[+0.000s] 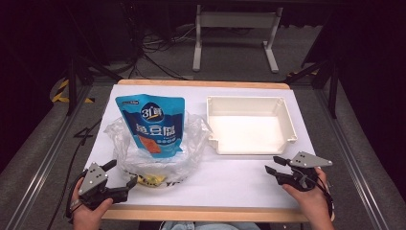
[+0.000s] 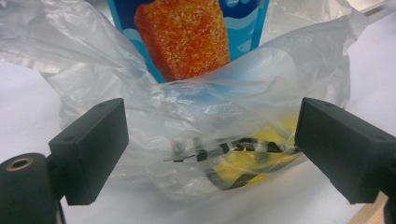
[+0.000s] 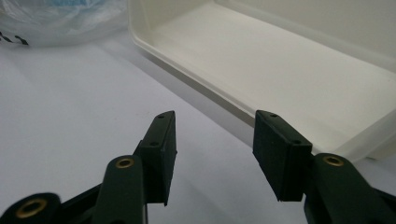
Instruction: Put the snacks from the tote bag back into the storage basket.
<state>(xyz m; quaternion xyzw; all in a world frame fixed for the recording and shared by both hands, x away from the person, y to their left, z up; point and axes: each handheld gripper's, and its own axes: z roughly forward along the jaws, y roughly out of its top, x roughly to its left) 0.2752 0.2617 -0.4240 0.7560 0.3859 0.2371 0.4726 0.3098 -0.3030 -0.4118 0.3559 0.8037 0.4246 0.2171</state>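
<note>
Near the bench's front-left corner, the left gripper (image 1: 119, 173) sits with jaws spread wide, empty, just short of a clear plastic bag (image 1: 194, 143). A blue snack pouch (image 1: 152, 122) stands upright in that bag. Toward the front-right corner, the right gripper (image 1: 274, 165) is parted, holding nothing, just before the white tray (image 1: 292, 129) at the bench's right-rear.

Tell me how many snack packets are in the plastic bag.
2 that I can see: a blue packet standing up out of the plastic bag, and a yellow packet lying at the bottom. Others may be hidden.
</note>
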